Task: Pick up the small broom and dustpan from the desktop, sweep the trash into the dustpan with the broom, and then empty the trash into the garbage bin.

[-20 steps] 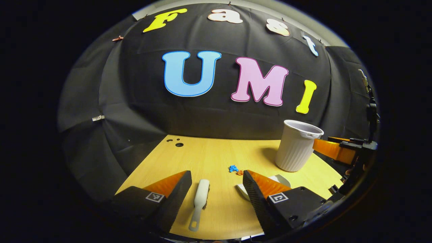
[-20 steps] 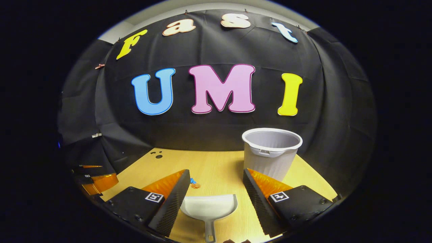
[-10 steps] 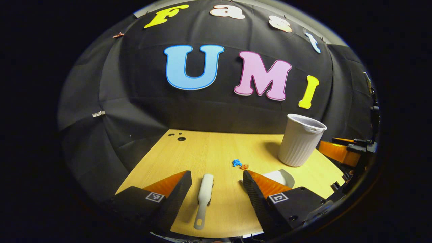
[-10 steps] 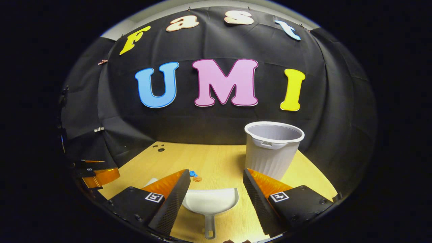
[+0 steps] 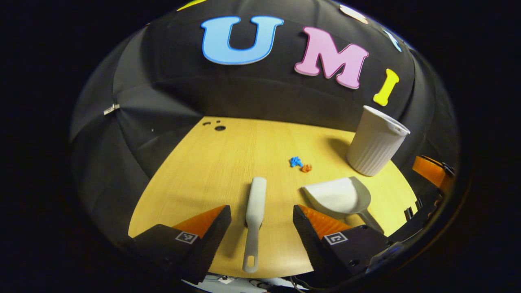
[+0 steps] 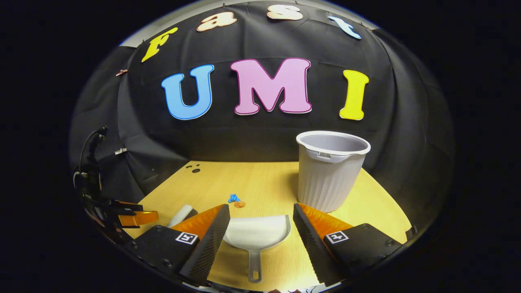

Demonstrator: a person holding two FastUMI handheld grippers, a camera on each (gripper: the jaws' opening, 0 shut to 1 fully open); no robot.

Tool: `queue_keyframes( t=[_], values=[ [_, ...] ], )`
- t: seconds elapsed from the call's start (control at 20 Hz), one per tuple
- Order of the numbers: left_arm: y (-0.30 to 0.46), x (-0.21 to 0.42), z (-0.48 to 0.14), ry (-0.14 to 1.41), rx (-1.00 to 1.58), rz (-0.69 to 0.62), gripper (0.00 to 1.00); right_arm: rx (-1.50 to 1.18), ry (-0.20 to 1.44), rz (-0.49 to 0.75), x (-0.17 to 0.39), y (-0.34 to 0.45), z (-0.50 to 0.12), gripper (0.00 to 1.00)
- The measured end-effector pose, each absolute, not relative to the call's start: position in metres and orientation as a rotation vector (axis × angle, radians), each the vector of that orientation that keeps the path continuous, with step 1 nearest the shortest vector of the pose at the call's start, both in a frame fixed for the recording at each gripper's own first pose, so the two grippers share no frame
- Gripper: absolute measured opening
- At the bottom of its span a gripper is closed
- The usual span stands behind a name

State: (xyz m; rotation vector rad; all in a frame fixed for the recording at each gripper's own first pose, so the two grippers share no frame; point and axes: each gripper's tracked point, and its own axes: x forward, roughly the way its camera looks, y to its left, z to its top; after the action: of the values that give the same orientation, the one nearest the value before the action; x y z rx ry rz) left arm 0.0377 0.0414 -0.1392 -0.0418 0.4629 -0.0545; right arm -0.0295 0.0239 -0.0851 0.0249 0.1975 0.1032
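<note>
**Both claws wide above broom and dustpan**

In the left gripper view, the left claw [image 5: 261, 217] stands wide, its fingers on either side of the small white plastic broom [image 5: 255, 207] without touching it. The broom lies flat on the pale wooden surface [image 5: 211, 171], its handle with the hanging hole pointing toward the near edge.

In the right gripper view, the right claw [image 6: 257, 219] is likewise spread wide, holding nothing. Between its fingers lies the small white plastic dustpan [image 6: 256, 235], flat on the surface, its handle toward the near edge and its open mouth facing away. In the left gripper view the dustpan [image 5: 338, 196] sits to the right of the broom, apart from it.

Farther out, two little scraps of trash, one blue [image 5: 295, 161] and one orange [image 5: 306, 167], lie just beside each other on the bare surface, beyond the dustpan's mouth.

Farthest back, the ribbed white plastic garbage bin [image 6: 330, 171] stands upright near the surface's far right side, close to the black cloth wall [image 6: 252, 138].
</note>
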Motion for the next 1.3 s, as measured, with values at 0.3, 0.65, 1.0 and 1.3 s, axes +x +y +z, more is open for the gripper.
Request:
queue_keyframes(
  t=[0.3,0.65,1.0,1.3],
  values=[
    [0.044,0.056,-0.199,0.687,0.002,-0.063,0.96,0.020,0.264,0.123,-0.029,0.022,-0.109,0.97],
    [0.044,0.073,-0.237,0.832,0.085,-0.076,0.96,0.015,0.305,0.137,-0.018,0.021,-0.126,0.97],
    [0.048,0.084,-0.255,0.889,0.073,-0.062,0.90,0.034,0.343,0.151,-0.013,0.021,-0.137,0.98],
    [0.050,0.091,-0.258,0.887,0.121,-0.062,0.70,0.054,0.375,0.142,-0.015,0.014,-0.148,0.99]
  ],
)
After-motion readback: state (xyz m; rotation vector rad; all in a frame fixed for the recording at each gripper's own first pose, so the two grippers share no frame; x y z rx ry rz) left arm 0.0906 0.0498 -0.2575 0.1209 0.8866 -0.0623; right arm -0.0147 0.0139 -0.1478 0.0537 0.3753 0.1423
